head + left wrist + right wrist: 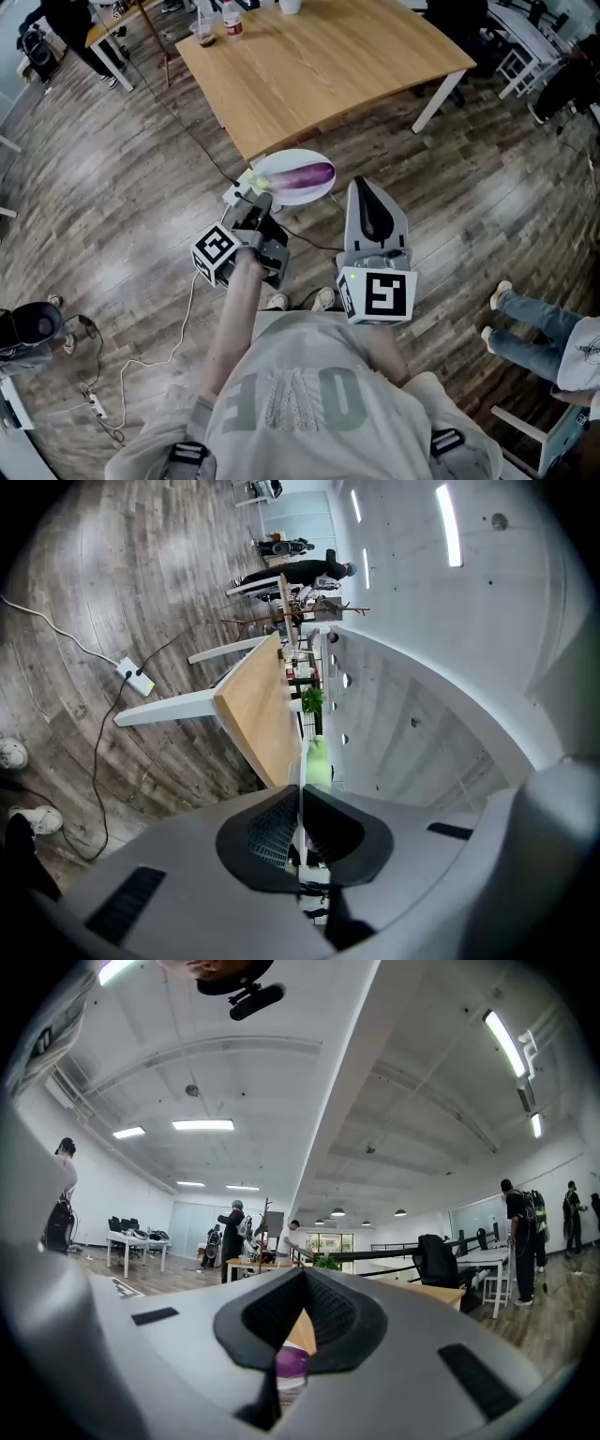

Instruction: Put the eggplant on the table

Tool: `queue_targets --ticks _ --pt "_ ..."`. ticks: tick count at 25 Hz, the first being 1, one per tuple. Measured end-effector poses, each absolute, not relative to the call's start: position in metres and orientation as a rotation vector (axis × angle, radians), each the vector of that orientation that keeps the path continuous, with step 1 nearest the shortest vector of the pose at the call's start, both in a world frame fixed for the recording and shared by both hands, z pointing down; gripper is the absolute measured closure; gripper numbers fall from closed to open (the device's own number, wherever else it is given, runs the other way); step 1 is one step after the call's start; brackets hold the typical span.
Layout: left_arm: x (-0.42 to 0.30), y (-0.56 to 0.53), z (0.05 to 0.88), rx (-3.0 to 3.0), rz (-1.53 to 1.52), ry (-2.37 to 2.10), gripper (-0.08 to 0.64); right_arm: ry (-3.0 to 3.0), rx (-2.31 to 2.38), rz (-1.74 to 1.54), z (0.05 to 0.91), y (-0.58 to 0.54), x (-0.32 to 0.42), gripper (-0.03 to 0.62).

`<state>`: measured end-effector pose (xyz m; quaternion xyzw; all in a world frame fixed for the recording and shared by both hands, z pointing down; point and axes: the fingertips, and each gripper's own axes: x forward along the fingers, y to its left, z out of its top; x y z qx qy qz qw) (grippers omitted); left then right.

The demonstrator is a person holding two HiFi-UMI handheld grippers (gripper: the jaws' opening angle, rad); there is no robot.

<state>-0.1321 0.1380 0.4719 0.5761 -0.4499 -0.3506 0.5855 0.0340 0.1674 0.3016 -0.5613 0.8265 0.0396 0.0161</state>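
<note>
One cable point(192, 139) crosses floor point(112, 216) before table point(319, 66)

The wooden table point(319, 66) (white legs) bears bottles point(232, 19) and a white cup point(291, 5) at its far edge.

The eggplant point(305, 175) is long, glossy and purple, and its pale green stem end points left in the head view. It lies on its side across a white plate point(298, 195), not on the worktop point(319, 66). The plate hangs level over the floor, just before the light wooden worktop's near corner. The left gripper point(255, 199) pinches its rim.
</note>
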Motion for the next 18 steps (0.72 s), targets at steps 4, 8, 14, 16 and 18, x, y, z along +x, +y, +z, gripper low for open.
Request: queue_targets --ticks 4,8,14,16,18 --pt "-0.122 0.132 0.468 1.355 -0.838 -1.047 0.540 2.569 -1.726 0.114 0.304 0.164 0.044 0.575" --pt "-0.104 0.120 0.462 1.373 -0.882 -1.076 0.540 2.574 -1.711 0.092 0.306 0.158 0.057 0.575" --pt "-0.059 0.093 0.455 1.374 -0.879 -1.038 0.540 2.558 -1.710 0.091 0.299 0.135 0.079 0.575" --pt "-0.053 0.084 0.456 1.368 -0.869 -1.025 0.540 2.551 -1.707 0.096 0.297 0.127 0.080 0.575" --pt "-0.048 0.073 0.460 1.361 -0.853 -1.024 0.540 2.550 -1.713 0.101 0.297 0.116 0.082 0.575"
